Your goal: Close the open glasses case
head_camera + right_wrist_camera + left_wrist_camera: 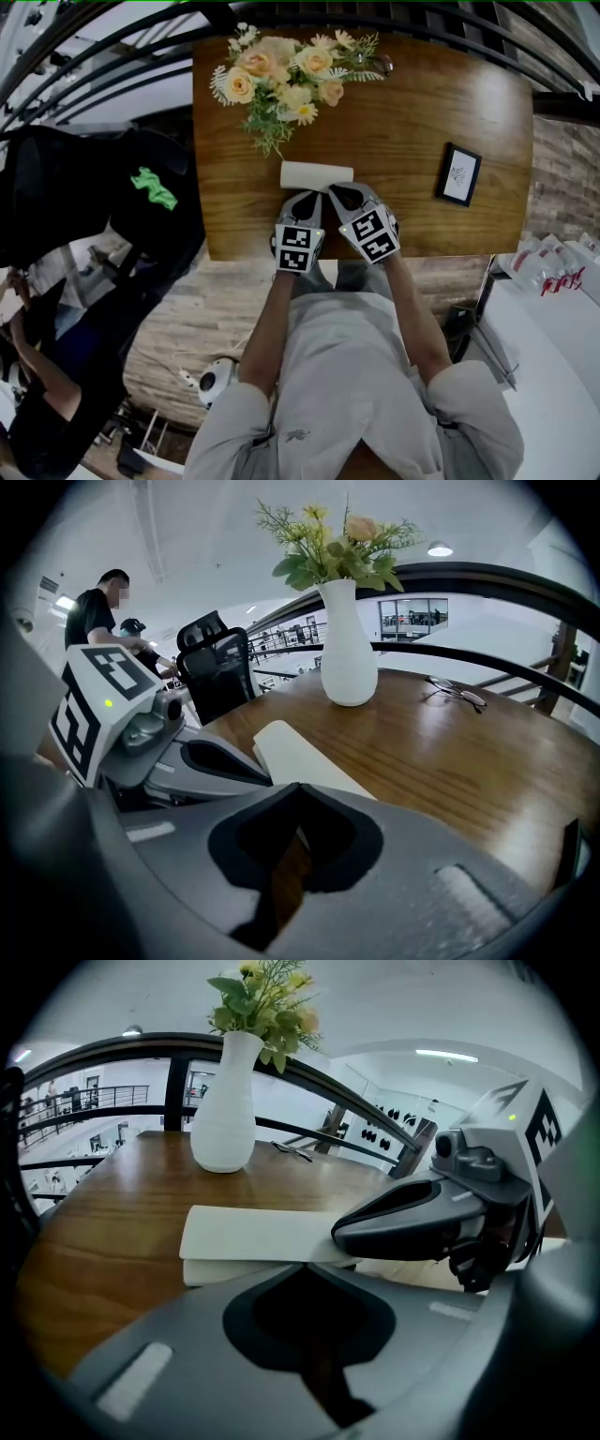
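The wooden tabletop (403, 122) carries everything. At its far edge a white vase (225, 1110) holds a bunch of cream and yellow flowers (281, 75).

The left gripper (304, 197) and the right gripper (341, 193) are side by side at the near edge, both pointing away from the person. Each gripper's own view shows its jaws drawn together at the tips with nothing between them.

The white glasses case (316, 174) lies directly ahead of both, touching or all but touching their tips. Its long axis runs left to right, parallel to the near tabletop edge, so the jaws meet its near long side square on. The left gripper faces the middle of that side. The right gripper is at the case's right end, and in the left gripper view its dark jaw reaches over the lid there, seemingly resting on it.

The lid lies low over the base with only a thin seam showing. Whether it is fully shut I cannot tell, nor what is inside. A downward press on the lid looks like the remaining step.

A small black picture frame (459, 174) lies well to the right. A pair of glasses (457, 692) rests on the tabletop beyond the vase, outside the case.
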`<state>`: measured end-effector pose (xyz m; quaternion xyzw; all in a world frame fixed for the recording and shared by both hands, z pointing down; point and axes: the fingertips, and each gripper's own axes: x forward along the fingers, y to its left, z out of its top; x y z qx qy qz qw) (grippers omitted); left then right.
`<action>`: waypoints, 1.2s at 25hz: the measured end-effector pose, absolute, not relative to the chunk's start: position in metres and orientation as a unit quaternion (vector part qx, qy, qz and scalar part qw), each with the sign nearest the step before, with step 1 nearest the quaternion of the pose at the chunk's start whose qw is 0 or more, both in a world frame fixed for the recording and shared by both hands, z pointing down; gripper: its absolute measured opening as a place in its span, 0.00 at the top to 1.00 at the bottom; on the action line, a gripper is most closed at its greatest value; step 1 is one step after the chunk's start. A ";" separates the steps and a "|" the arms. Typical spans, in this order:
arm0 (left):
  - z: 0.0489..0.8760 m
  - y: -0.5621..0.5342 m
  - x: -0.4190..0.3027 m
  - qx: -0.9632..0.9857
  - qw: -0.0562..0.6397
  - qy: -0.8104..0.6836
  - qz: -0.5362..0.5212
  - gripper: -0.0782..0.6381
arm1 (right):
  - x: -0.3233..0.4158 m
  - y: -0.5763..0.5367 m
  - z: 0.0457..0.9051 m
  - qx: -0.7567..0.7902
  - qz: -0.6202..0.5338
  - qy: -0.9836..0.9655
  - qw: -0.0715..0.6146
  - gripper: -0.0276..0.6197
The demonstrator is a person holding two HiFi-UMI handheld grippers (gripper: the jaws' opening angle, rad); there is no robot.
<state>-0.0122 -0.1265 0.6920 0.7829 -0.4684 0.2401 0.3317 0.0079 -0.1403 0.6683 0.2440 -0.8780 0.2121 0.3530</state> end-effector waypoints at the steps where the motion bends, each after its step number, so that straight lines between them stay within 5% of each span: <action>1: 0.692 -0.126 -0.012 0.783 0.332 -0.466 0.244 0.87 | 0.008 -0.140 0.669 0.245 0.213 -0.878 0.353 0.95; 16: 0.694 -0.123 -0.012 0.790 0.332 -0.438 0.273 0.87 | 0.008 -0.138 0.674 0.256 0.222 -0.877 0.342 0.95; 21: 0.685 -0.123 -0.019 0.795 0.324 -0.442 0.259 0.87 | 0.013 -0.143 0.661 0.278 0.229 -0.887 0.291 0.95; 30: 0.598 -0.146 -0.041 0.830 0.244 -0.464 0.189 0.87 | 0.035 -0.156 0.590 0.332 0.184 -0.895 0.234 0.95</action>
